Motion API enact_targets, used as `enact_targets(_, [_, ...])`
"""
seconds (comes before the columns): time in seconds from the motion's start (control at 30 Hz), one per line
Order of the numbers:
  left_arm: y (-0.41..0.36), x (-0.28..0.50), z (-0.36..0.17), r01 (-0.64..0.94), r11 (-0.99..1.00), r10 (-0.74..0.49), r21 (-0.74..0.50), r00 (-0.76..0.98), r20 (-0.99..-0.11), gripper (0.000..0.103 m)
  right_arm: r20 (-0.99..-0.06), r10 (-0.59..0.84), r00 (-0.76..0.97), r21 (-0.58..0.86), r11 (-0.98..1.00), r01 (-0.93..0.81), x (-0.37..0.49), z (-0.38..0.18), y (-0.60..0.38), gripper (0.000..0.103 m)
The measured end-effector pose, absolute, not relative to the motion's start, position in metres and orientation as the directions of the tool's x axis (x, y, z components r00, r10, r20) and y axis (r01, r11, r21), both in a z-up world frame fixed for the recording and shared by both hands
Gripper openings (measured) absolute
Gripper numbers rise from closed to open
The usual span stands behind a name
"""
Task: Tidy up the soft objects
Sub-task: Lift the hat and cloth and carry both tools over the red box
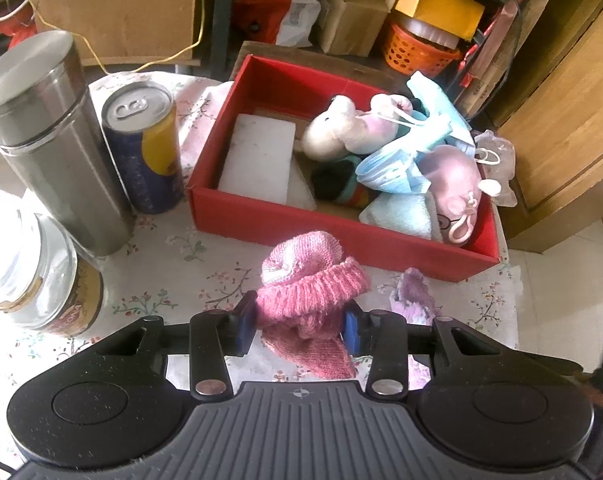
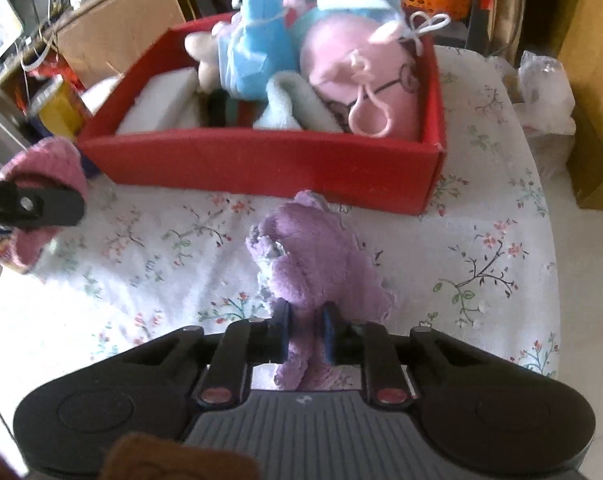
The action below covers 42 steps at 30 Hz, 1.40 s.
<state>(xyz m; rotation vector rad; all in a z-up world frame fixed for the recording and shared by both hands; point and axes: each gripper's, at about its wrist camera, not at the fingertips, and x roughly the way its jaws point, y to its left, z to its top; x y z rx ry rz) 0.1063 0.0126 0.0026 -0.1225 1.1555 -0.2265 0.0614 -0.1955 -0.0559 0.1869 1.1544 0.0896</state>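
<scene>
The label on the glass jar (image 1: 41, 276) is cut off and cannot be read; the blue and yellow can (image 1: 143, 148) shows no clear name. The worktop (image 2: 481, 208) wears a white cloth with small flowers, and cardboard boxes and an orange basket (image 1: 419, 50) crowd the room behind. The left tongs (image 1: 297, 322) are clamped on a pink knitted sock (image 1: 309, 292). The right tongs (image 2: 306, 334) are clamped on a purple plush toy (image 2: 317, 252), just before the red box (image 2: 261, 160) holding soft toys and blue masks. The right view is blurred.
</scene>
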Motion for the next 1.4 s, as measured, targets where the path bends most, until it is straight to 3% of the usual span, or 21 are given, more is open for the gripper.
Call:
enact_targets(0.63, [0.015,0.11,0.02,0.103,0.97,-0.243,-0.221,0.437,-0.866,0.042,-0.715,0.326,0.618,0.384,0.922,-0.042,0.061,0.032,-0.186,0.0])
enact_targets(1.4, [-0.01,0.127,0.05,0.127,0.973,-0.229,-0.191,0.548,-0.804,0.042,-0.595,0.239,0.767,0.36,0.933,-0.01,0.077,0.076,-0.197,0.0])
